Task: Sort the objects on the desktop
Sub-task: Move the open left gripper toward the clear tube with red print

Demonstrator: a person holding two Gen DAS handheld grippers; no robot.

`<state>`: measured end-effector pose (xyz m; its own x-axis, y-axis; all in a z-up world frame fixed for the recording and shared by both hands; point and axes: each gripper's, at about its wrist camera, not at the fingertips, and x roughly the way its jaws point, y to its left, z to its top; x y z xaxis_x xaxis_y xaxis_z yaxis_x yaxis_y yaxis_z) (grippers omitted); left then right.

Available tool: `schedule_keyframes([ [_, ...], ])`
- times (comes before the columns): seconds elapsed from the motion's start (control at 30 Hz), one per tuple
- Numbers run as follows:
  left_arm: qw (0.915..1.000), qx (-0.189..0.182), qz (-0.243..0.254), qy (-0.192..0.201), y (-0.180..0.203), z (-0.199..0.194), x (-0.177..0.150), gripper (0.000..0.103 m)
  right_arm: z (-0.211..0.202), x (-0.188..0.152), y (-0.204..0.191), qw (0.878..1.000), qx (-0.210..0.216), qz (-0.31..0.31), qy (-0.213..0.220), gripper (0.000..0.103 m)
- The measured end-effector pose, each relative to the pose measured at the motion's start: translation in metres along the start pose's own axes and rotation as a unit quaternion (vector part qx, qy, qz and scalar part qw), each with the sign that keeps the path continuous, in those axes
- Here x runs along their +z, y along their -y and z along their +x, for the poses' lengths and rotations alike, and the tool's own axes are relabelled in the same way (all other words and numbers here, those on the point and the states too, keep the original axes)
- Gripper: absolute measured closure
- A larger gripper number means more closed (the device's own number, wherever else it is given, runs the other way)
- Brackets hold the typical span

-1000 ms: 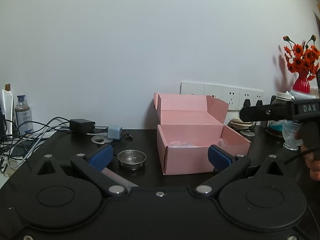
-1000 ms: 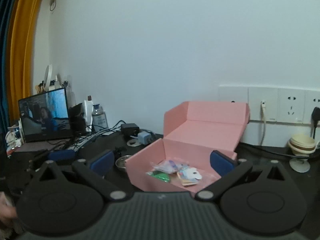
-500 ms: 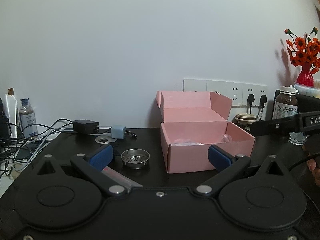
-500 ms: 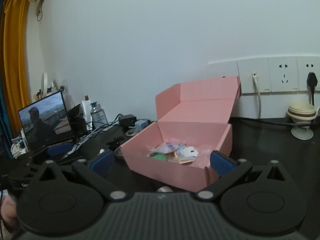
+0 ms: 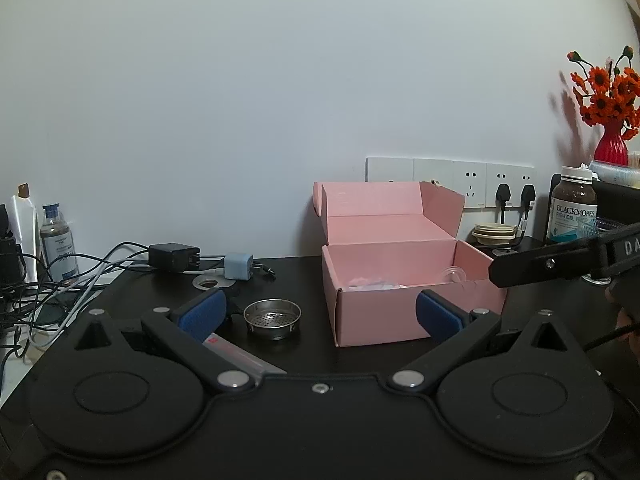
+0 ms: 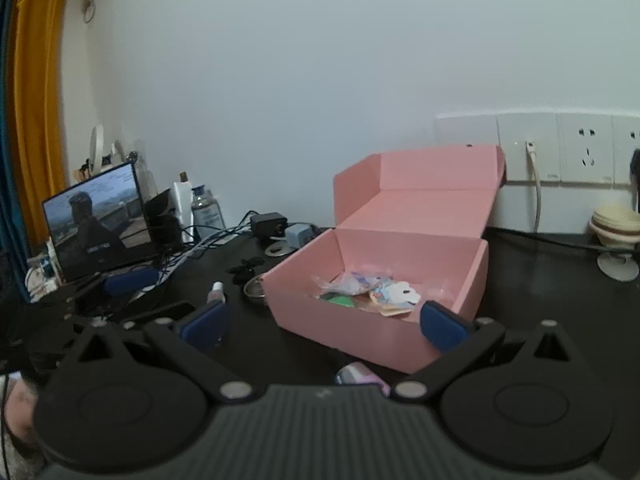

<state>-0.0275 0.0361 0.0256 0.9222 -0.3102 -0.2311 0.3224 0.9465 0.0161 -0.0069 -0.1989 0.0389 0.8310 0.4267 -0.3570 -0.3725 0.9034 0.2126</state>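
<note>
An open pink box [image 5: 380,320] stands on the black desk, lid up against the wall. In the right wrist view the pink box [image 6: 352,332] holds several small packets [image 6: 368,292]. A round metal strainer [image 5: 272,318] sits just left of the box, between the open fingers of my left gripper [image 5: 320,316]. A slim tube [image 5: 240,354] lies under that gripper's left finger. My right gripper [image 6: 324,325] is open and empty, in front of the box's near corner. A pink and white object [image 6: 360,374] shows below it.
A black adapter [image 5: 172,256], blue charger [image 5: 238,266] and tangled cables lie at the back left. A supplement bottle [image 5: 574,204] and red vase [image 5: 610,148] stand at the right. In the right wrist view there are a lit screen [image 6: 96,220], a black clip [image 6: 246,268] and stacked bowls [image 6: 616,220].
The right gripper has swung so the box sits further right in its view, and the pink and white object has appeared below it. In the left view it has dropped lower.
</note>
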Motion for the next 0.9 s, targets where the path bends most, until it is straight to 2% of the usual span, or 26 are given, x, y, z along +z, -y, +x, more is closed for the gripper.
schedule_keyframes([
  [0.17,1.0,0.001,-0.002,0.0,-0.001,0.0,0.0,0.0,-0.003,0.0,0.001,1.0,0.02,0.007,0.012,0.001],
  [0.3,1.0,0.004,-0.003,0.001,-0.001,-0.001,0.0,0.0,-0.009,-0.001,0.005,0.999,0.019,0.016,0.047,0.001],
  [0.4,0.9999,0.008,-0.007,0.002,-0.002,-0.001,-0.001,0.0,-0.008,0.001,0.008,0.999,0.027,0.019,0.037,0.001],
  [0.67,0.9996,0.02,-0.021,0.001,-0.006,-0.001,0.0,0.0,-0.016,-0.002,0.003,0.997,0.069,0.008,0.046,0.001],
  [0.8,0.9976,0.036,-0.04,-0.044,-0.012,0.014,0.001,0.0,-0.021,-0.001,0.0,0.995,0.08,0.003,0.053,0.001],
  [0.9,0.9919,0.061,-0.061,-0.094,-0.019,0.032,0.002,0.0,-0.022,0.0,-0.002,0.995,0.077,-0.002,0.058,0.001],
])
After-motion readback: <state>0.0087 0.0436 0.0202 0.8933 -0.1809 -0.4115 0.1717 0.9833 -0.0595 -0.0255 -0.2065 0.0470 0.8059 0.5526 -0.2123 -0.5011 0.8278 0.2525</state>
